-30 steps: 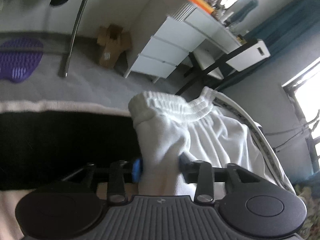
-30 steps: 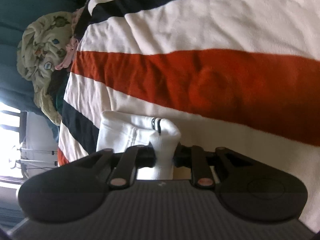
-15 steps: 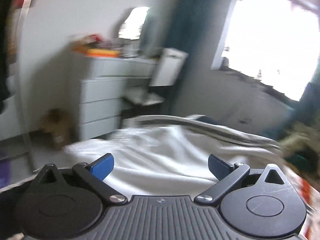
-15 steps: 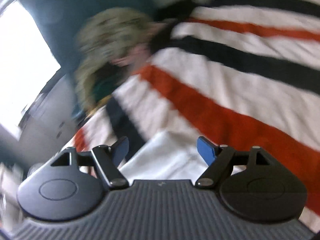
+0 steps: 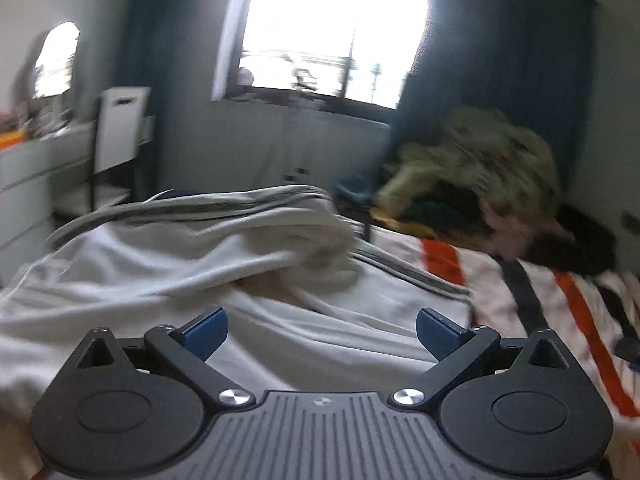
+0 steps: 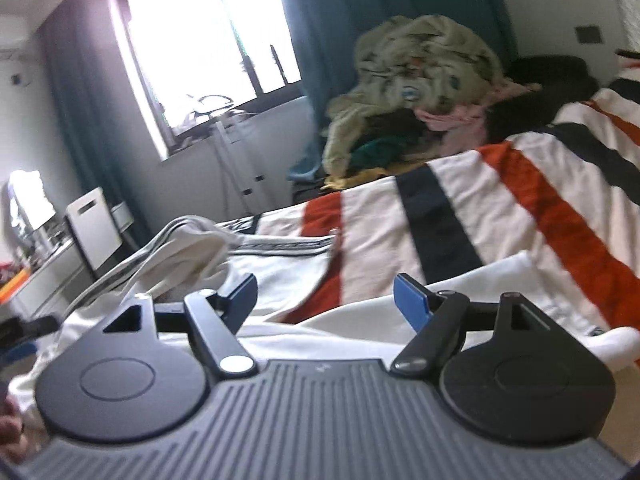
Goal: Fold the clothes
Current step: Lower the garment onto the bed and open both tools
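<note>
White shorts with dark side stripes (image 5: 192,264) lie rumpled on the striped bed cover, also in the right wrist view (image 6: 280,256). My left gripper (image 5: 320,334) is open and empty, just above the white cloth. My right gripper (image 6: 326,302) is open and empty, above the near edge of the white cloth (image 6: 500,284). The left view is blurred.
A heap of unfolded clothes (image 6: 424,80) sits at the far end of the bed, also in the left wrist view (image 5: 480,172). The orange, black and white striped cover (image 6: 540,200) spreads to the right. A white dresser (image 5: 36,168) and a window (image 5: 332,28) stand beyond.
Both grippers were shut on the white shorts a second ago; both have let go, opened and swung up to face the window and clothes heap. The shorts now lie on the bed.
</note>
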The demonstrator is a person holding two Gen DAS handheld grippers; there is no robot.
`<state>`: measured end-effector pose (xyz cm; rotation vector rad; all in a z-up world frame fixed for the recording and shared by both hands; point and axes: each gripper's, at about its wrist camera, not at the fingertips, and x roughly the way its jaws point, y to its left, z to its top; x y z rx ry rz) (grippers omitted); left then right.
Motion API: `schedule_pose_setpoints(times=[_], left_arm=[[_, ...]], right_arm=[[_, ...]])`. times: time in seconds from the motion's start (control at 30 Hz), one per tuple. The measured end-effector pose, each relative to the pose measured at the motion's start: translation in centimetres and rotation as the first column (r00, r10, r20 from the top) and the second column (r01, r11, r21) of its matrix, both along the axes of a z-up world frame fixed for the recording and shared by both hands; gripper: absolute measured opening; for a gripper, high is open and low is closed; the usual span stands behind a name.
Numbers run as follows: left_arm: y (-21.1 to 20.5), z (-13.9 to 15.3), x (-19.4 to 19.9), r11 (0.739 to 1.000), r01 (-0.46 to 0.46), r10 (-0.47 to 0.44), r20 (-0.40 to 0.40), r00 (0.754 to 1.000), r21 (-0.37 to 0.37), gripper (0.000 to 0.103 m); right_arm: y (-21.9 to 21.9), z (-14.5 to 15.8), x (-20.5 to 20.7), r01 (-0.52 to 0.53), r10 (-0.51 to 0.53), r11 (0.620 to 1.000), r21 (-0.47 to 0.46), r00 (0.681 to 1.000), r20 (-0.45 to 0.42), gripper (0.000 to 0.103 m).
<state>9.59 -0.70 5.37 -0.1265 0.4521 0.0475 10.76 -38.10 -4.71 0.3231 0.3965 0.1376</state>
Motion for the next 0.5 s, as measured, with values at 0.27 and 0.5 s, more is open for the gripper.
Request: schedule_pose_setpoints(times=[0.27, 0.5], left_arm=[[-3.0, -4.1, 0.6, 0.996, 0.088, -0.088, -0.023, 0.996, 0.005, 0.102], [-2.5, -4.2, -0.7, 0.996, 0.078, -0.078, 0.01, 0.997, 0.041, 0.102]], right_arm=[[4.7, -1.2, 0.4, 0.023, -0.018, 0.996, -0.088, 0.998, 0.054, 0.077], [6.0, -2.2, 0.8, -0.012, 0.015, 0.992, -0.128, 0.999, 0.029, 0.077]])
